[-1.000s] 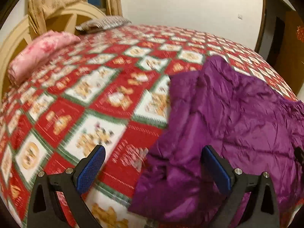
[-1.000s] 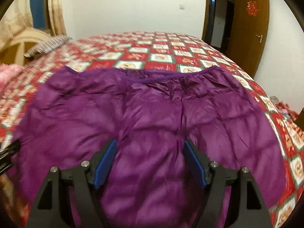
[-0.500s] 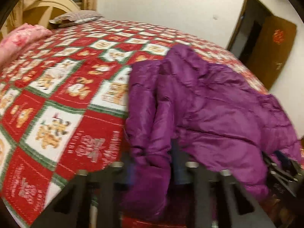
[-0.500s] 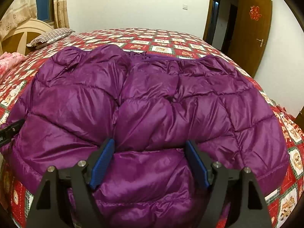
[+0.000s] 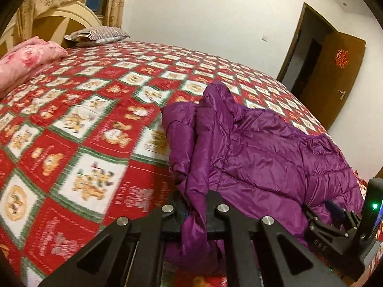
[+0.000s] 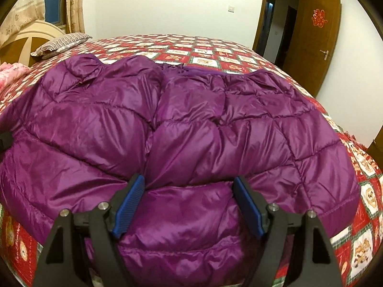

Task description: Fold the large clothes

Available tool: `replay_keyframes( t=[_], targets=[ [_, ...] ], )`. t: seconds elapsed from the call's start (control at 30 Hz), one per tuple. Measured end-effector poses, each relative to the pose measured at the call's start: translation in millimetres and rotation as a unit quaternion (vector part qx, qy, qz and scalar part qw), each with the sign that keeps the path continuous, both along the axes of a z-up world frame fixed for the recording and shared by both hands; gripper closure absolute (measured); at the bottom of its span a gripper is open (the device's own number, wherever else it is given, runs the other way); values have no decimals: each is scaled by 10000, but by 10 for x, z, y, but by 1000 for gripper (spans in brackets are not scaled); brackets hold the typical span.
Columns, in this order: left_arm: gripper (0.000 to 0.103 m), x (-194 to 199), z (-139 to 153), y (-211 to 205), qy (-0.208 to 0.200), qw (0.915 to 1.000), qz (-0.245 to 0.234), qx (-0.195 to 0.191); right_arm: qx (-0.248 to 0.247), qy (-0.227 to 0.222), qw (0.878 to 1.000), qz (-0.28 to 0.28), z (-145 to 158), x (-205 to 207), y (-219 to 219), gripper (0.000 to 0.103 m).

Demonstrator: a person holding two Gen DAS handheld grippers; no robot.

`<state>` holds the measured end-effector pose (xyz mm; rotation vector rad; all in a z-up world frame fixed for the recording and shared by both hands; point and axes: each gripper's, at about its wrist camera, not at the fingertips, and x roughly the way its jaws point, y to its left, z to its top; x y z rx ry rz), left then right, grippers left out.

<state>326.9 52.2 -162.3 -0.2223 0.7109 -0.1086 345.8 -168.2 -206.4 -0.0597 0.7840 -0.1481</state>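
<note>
Left edge of the bed: pink blanket (image 5: 26,59) bunched near the headboard (image 5: 59,24), striped pillow (image 5: 98,35) behind it. Red checked bedspread (image 5: 79,129) covers the whole bed.

My left claw (image 5: 195,211) has just been closing and is now clamped tight on a fold of the purple puffer jacket (image 5: 270,157), at the jacket's left edge. Fabric is bunched between the fingers and drapes down past them, pulled up off the bedspread there.

The jacket lies across the near right part of the bed, quilted side up, spreading right from that pinch point.

My right claw (image 6: 189,203) stands wide, blue pads (image 6: 129,205) on either side of a puffy section at the jacket's near hem. Pads are down in the fabric; can't tell whether they press on it. In the left view the right claw shows low at the jacket's far right edge.

Far right: brown door (image 6: 311,45) standing open, white wall beside it.
</note>
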Motion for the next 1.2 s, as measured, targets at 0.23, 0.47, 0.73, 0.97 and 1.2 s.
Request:
replay_keyframes(
  t=[0.23,0.47,0.73,0.97,1.2],
  targets=[
    [98,-172,353,416,-255,9989,303,234,628,-45,9957,673,89,-79,278,23],
    [98,-298,1087,146,-1163,9854,43,1246,1087,-962,9891,241,457,-558,-313,23],
    [98,-454,1331,-1337,-1867,9528,-1388,1953,1666,-831,9705,-1535,172,-835,-1668,21],
    [97,-580,630,-2420,-1731,9143,-2453,2717,1831,-789,9611,-1914,115,-1032,-2091,21],
    [89,-772,93,-2815,-1719,8775,-2841,3459,1840,-841,9606,-1905,70,-1087,-2178,21]
  ],
)
